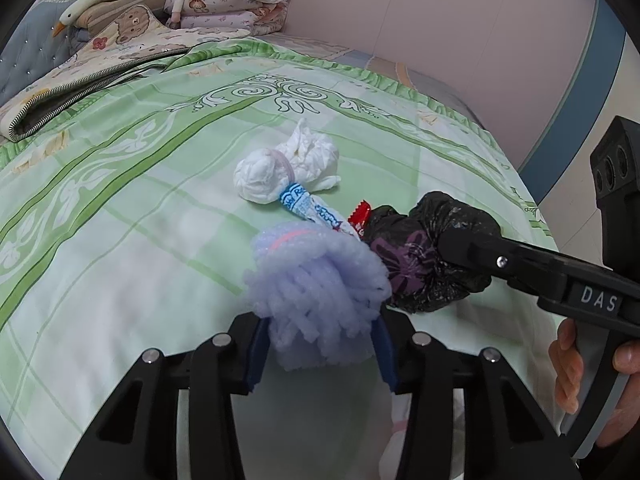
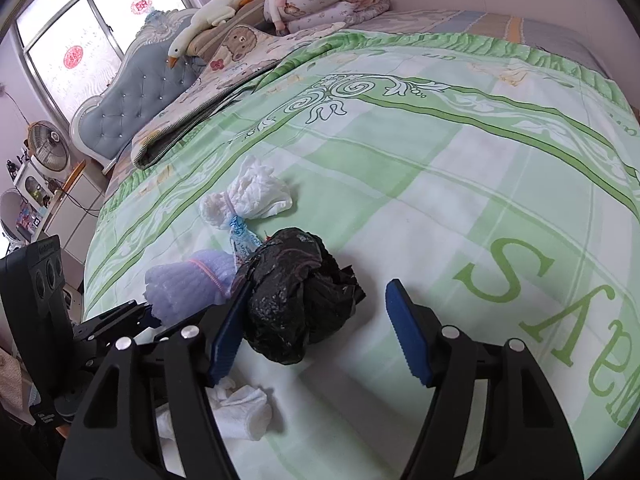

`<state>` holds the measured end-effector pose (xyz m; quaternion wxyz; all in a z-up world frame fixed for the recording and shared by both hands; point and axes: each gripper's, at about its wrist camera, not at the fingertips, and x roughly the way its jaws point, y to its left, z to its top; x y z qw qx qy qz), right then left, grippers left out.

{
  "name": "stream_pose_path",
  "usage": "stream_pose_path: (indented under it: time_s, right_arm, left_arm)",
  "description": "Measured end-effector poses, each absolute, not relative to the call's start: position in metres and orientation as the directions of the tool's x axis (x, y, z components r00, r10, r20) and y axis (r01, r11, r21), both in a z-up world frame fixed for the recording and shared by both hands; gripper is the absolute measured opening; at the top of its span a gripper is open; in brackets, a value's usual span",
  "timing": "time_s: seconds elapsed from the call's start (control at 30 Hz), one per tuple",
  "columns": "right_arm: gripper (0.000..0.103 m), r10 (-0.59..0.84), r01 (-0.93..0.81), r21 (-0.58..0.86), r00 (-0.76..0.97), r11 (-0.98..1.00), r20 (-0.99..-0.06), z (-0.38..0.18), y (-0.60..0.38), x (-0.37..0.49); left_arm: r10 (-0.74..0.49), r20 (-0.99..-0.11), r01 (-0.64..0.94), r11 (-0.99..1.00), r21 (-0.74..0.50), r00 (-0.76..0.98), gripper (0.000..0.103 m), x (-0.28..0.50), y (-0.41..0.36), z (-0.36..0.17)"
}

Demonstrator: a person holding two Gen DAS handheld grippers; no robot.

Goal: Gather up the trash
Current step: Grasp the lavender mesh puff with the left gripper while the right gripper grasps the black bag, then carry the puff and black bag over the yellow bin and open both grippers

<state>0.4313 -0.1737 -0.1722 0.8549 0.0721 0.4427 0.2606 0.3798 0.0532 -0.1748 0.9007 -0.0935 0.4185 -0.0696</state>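
My left gripper is shut on a lilac foam net bundle, which also shows in the right wrist view. A crumpled black plastic bag lies on the green bedspread between the open blue pads of my right gripper; the left pad touches it and the right pad stands apart. The black bag also shows in the left wrist view. A white tissue wad tied with a band, a blue-white wrapper and a red wrapper lie just beyond.
The bedspread covers most of the bed. Folded quilts and a goose plush lie at the headboard. A white crumpled tissue lies under my right gripper. A fan and shelves stand left of the bed.
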Motion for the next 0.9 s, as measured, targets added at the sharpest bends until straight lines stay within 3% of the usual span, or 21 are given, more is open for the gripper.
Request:
stream_pose_path:
  time_s: [0.17, 0.33, 0.9]
  right_arm:
    - [0.038, 0.536, -0.389, 0.381, 0.467, 0.839, -0.703, -0.171, -0.170, 0.432]
    - [0.030, 0.551, -0.372, 0.412, 0.470, 0.832, -0.689, -0.171, -0.175, 0.432]
    - [0.028, 0.506, -0.320, 0.392, 0.558, 0.862, -0.658, -0.147, -0.219, 0.414]
  left_arm:
    - [-0.210, -0.737, 0.048, 0.971, -0.235, 0.643, 0.039, 0.379, 0.053, -0.174]
    - [-0.218, -0.731, 0.048, 0.968, -0.246, 0.646, 0.038, 0.377, 0.056, -0.173]
    - [-0.208, -0.695, 0.062, 0.971, -0.230, 0.688, 0.036, 0.362, 0.056, -0.158]
